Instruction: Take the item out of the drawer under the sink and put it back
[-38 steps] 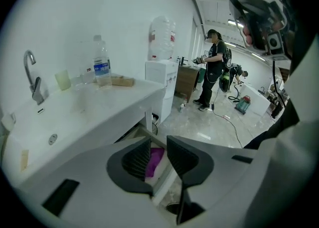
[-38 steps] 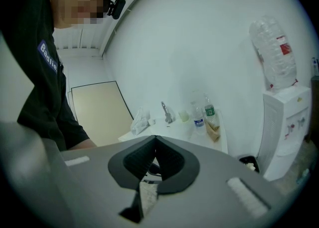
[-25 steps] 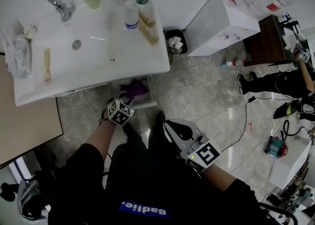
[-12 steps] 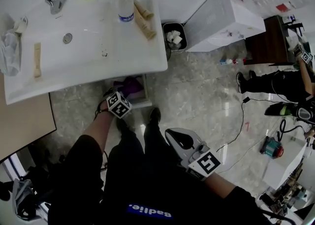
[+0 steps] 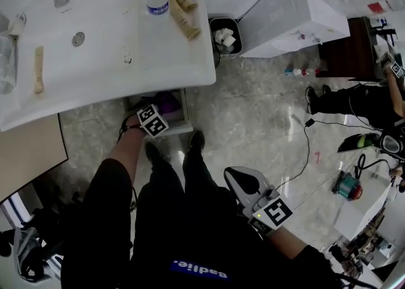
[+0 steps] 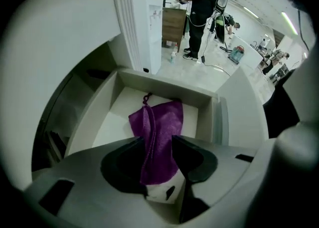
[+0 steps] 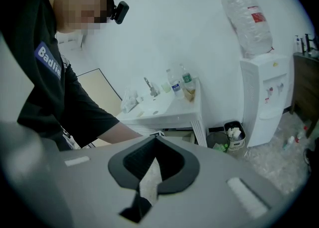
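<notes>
Looking down, head view: left gripper (image 5: 154, 112) is held at the open white drawer (image 5: 184, 117) under the white sink counter (image 5: 158, 60), with a purple cloth pouch (image 5: 167, 100) seen inside. Right gripper (image 5: 242, 182) is held low, well apart.
Left gripper view: jaws are spread wide; the pouch lies in the drawer, its near end between them.
Right gripper view: jaws are closed together, nothing held.

Lab-like workroom: washbasin (image 5: 114, 60), water dispenser (image 5: 297, 16), cables (image 5: 308, 148) on the floor (image 5: 253, 117).
</notes>
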`<state>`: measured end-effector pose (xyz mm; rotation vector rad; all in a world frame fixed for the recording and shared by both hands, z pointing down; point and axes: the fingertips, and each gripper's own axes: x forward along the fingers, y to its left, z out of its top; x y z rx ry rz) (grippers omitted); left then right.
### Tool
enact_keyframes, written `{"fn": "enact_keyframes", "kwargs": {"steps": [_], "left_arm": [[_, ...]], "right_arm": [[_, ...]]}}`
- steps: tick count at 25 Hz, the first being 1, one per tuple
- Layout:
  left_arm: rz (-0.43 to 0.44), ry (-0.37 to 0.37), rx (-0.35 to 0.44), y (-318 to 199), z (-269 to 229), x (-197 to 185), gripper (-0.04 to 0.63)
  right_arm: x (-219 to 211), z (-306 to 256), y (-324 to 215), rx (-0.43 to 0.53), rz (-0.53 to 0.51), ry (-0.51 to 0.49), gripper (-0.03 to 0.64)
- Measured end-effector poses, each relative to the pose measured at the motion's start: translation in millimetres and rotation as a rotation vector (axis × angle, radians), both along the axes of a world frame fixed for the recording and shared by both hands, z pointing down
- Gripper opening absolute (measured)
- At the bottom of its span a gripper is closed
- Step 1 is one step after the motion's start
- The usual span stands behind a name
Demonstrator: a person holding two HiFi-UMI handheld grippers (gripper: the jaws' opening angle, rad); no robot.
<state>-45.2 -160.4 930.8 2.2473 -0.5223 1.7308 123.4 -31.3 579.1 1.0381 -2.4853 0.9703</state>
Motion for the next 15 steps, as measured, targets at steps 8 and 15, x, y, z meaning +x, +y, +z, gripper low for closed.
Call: {"fn": "enact_keyframes", "kwargs": {"steps": [8, 15], "left_arm": [[0.024, -0.12, -0.077, 7.6, 32.2, -12.8, 0.149], [0.087, -0.156, -0.056, 1.6, 23.9, -12.6, 0.083]], "right_arm": [[13.1, 5.8, 0.3, -0.031, 0.03, 0.012, 0.002], [25.2, -4.7, -1.1, -0.013, 0.077, 0.029, 0.002]]}}
